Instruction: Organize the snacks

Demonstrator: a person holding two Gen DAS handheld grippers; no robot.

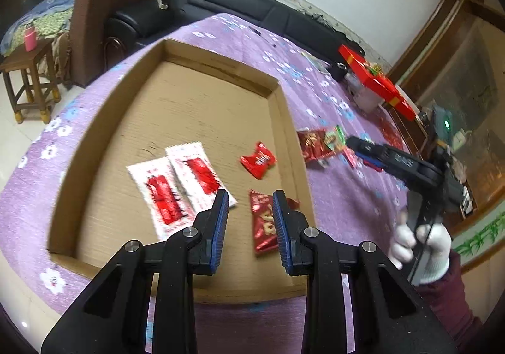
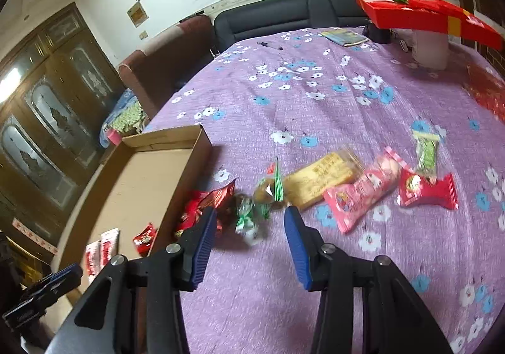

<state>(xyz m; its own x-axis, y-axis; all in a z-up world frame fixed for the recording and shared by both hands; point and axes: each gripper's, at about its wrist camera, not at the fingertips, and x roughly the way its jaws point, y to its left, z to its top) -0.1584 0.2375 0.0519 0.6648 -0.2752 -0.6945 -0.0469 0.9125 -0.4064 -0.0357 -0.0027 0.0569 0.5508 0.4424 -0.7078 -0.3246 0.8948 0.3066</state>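
1. Looking along the left gripper (image 1: 251,205), we see its blue pads standing a narrow gap apart with nothing between them; it hangs empty above the near end of the cardboard tray (image 1: 284,108).
2. Inside the tray we find two white-and-red packets (image 1: 180,183) side by side, a small red packet (image 1: 258,161) and a dark red packet (image 1: 263,224).
3. We see the right gripper (image 2: 251,216) with its jaws parted, gripping nothing, over the purple tablecloth (image 2: 315,108) just outside the tray's long wall.
4. Beside the tray we note a crumpled red packet (image 2: 205,202) against the wall, then green-and-white candies (image 2: 249,215), a yellow packet (image 2: 322,179), a pink packet (image 2: 363,193) and a red packet (image 2: 426,191) farther away.
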